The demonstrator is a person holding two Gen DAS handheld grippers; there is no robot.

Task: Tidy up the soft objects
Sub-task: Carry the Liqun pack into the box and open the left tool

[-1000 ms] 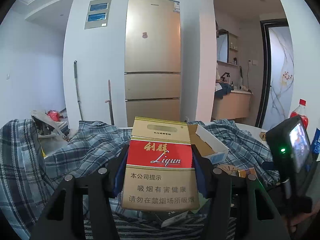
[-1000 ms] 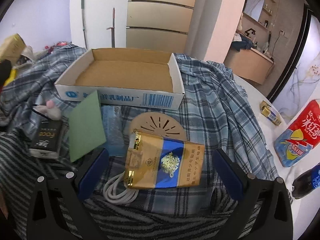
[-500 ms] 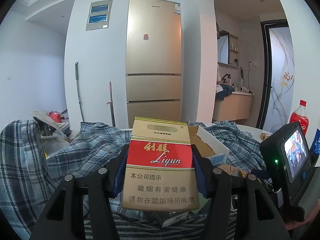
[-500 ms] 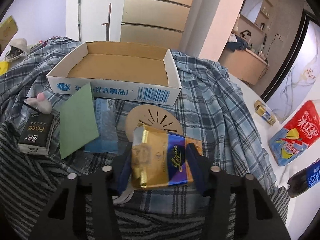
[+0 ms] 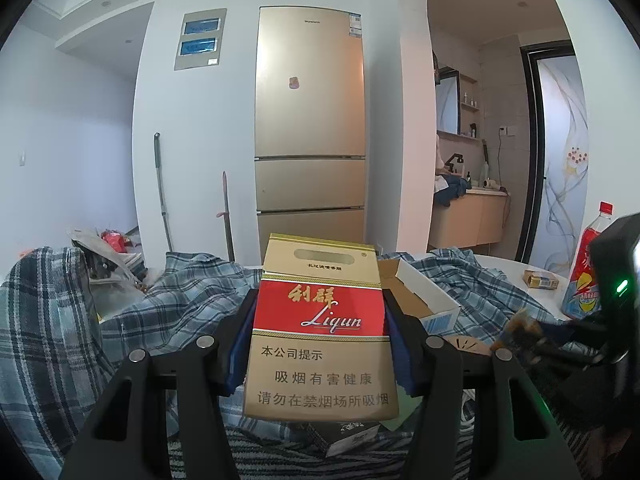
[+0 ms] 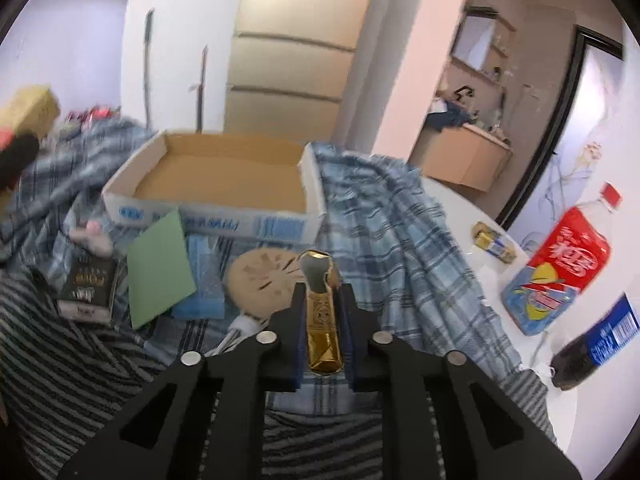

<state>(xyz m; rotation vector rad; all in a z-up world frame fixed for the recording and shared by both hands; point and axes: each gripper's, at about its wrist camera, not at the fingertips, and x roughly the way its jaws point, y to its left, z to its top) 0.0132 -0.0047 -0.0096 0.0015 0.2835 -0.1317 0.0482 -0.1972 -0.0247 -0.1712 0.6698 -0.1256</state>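
My left gripper is shut on a red and gold cigarette pack, held upright above the plaid cloth. My right gripper is shut on a gold and blue soft cigarette pack, squeezed thin and lifted above the cloth. An open, empty cardboard tray lies on the cloth just beyond it; its corner shows in the left wrist view. The right gripper and its camera show at the right edge of the left wrist view.
Before the tray lie a green sheet, a blue packet, a round tan vent disc, a black box and a white cable. Two drink bottles and a small pack lie on the white table at right.
My right gripper closed on the gold and blue pack, squeezed it and lifted it off the cloth. My left gripper kept its hold on the red pack.
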